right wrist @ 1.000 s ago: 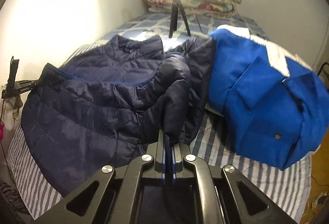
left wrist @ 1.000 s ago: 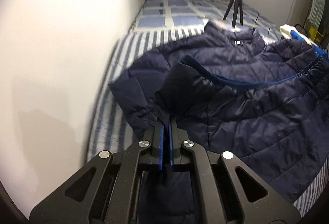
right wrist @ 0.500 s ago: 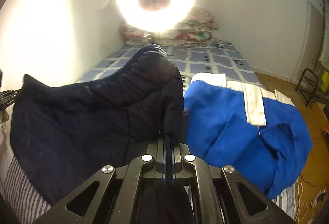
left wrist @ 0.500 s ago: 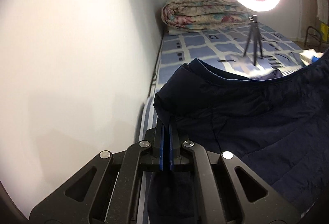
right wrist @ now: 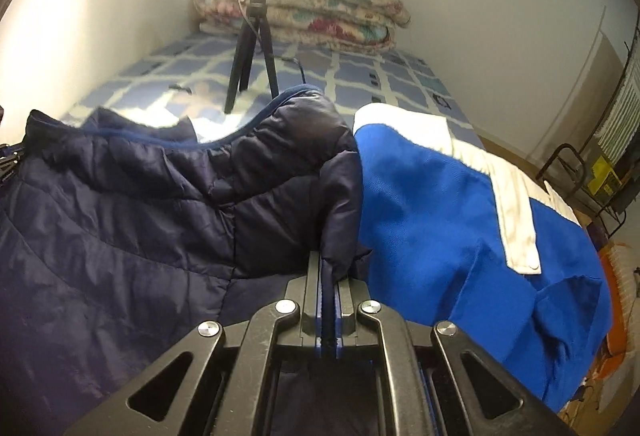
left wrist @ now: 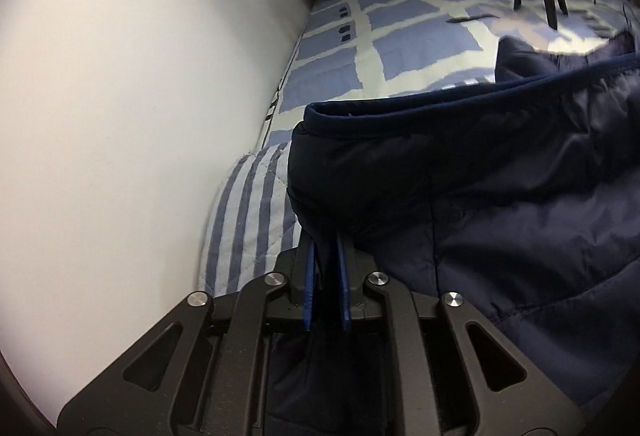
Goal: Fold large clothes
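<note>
A navy quilted puffer jacket (left wrist: 500, 188) lies across the bed, its lower part folded up over the body, with the blue-trimmed hem on top. My left gripper (left wrist: 326, 256) is shut on the jacket's left hem corner, close to the wall. My right gripper (right wrist: 328, 276) is shut on the jacket's (right wrist: 160, 220) right hem corner. The far end of the jacket, with its collar (right wrist: 140, 122), shows past the raised hem. My left gripper shows at the far left edge of the right wrist view (right wrist: 10, 160).
A blue and white garment (right wrist: 460, 220) lies right of the jacket. A ring light on a black tripod (right wrist: 250, 48) stands on the checked bedsheet (left wrist: 400, 36). A folded floral quilt (right wrist: 320, 16) lies at the bed's far end. A white wall (left wrist: 120, 116) runs along the left.
Both grippers lifted the jacket's hem high and carried it forward toward the collar, then came down lower. The cameras now tilt down at the bed again.
</note>
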{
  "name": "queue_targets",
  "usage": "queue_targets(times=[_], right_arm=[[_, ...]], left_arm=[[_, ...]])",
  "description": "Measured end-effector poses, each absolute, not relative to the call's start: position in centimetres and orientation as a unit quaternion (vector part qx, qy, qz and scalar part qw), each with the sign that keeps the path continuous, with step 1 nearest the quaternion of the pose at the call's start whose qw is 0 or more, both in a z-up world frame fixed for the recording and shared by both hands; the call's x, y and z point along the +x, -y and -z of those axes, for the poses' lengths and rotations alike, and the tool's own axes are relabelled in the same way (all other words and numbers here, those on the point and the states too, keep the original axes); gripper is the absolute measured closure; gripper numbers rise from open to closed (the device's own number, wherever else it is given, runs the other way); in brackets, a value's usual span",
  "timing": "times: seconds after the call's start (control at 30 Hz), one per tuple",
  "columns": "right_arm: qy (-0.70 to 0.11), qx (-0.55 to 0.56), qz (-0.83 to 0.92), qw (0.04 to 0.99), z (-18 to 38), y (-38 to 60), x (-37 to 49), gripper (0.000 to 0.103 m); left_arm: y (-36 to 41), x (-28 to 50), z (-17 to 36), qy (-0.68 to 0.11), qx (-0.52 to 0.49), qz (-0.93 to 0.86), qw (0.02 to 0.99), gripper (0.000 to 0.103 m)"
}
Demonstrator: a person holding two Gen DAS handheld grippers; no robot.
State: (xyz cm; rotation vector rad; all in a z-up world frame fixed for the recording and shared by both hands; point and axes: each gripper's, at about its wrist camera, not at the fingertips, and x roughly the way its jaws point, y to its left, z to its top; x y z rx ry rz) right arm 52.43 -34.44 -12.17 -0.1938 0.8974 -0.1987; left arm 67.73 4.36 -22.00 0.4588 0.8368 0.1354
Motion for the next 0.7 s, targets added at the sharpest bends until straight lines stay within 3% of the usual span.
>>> queue_targets(times=[0.1,0.13,0.3,0.37,0.43,0.57,0.63,0.7], right_arm=[[-0.421,-0.079,0.082,0.9,11.0,34.8,51.5,0.077],[-0.417,-0.071,0.078,0.903,10.5,34.8,51.1,0.075],[-0.407,-0.027,0.051,0.912,8.5,35.0,46.1,0.07],[-0.404,0.005,0.038,0.914,8.0,35.2,42.6,0.063],[-0.4,0.046,0.038,0.915,8.0,35.9,39.3,0.038],[-0.408,0.105,0.053,0.905,10.0,37.0,32.9,0.031],[-0.419,0.117,0.074,0.898,11.7,37.5,31.3,0.02],[-0.434,0.165,0.074,0.882,14.0,38.5,30.2,0.019]], left_arm=[[-5.2,66.7,19.3,-0.386,0.206,-0.071,0.896,0.07],[-5.8,66.0,17.7,-0.372,0.2,-0.078,0.903,0.068],[-6.2,59.3,10.6,-0.324,0.141,-0.018,0.935,0.068],[-5.2,56.5,9.7,-0.327,0.126,0.024,0.936,0.068],[-3.4,53.0,9.6,-0.339,0.1,0.08,0.932,0.068],[2.0,48.8,11.4,-0.359,0.094,0.154,0.916,0.068],[4.7,47.7,12.6,-0.364,0.106,0.171,0.909,0.068],[7.5,47.2,14.3,-0.374,0.123,0.185,0.9,0.068]])
